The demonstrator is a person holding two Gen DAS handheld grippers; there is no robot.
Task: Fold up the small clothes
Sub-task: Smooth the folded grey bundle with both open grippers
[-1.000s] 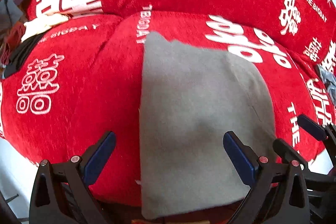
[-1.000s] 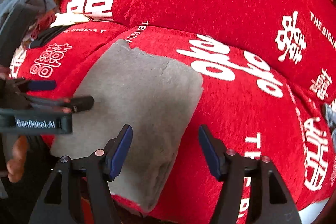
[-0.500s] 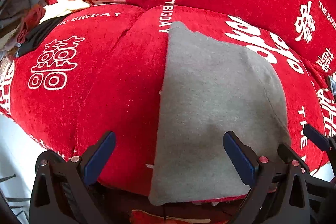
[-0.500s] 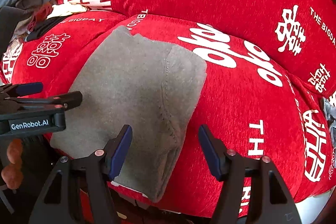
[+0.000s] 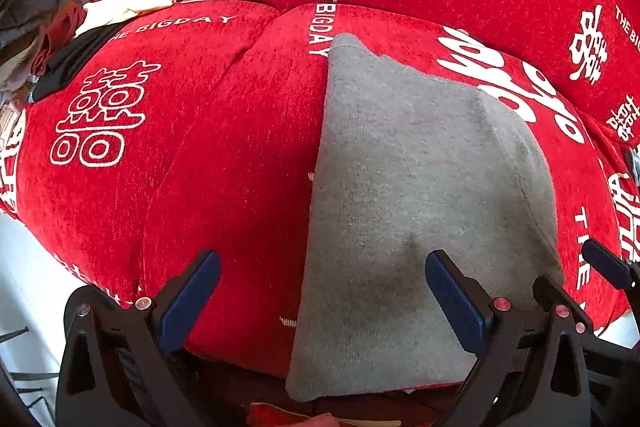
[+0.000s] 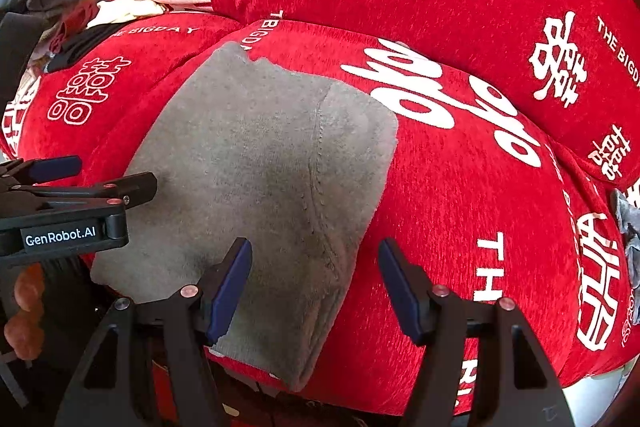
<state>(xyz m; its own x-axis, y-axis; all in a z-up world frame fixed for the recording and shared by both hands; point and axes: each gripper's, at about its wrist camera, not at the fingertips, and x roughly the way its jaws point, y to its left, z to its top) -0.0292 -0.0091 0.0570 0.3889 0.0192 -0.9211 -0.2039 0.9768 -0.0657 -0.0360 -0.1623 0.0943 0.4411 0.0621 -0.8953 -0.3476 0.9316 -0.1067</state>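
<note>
The left claw [image 5: 320, 301] hangs with its blue-padded fingers spread wide and empty above the near left edge of the grey folded garment [image 5: 420, 211]. The right claw [image 6: 314, 287] is likewise spread apart with nothing between its pads, over the garment's near right corner. The garment lies flat on the red sofa seat cushion [image 5: 224, 155], reaching its front edge, with white lettering around it. A heap of loose clothes [image 5: 52, 11] sits at the cushion's far left corner.

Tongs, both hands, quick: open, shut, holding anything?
Left tongs: open, empty, above the grey garment.
Right tongs: open, empty.
</note>
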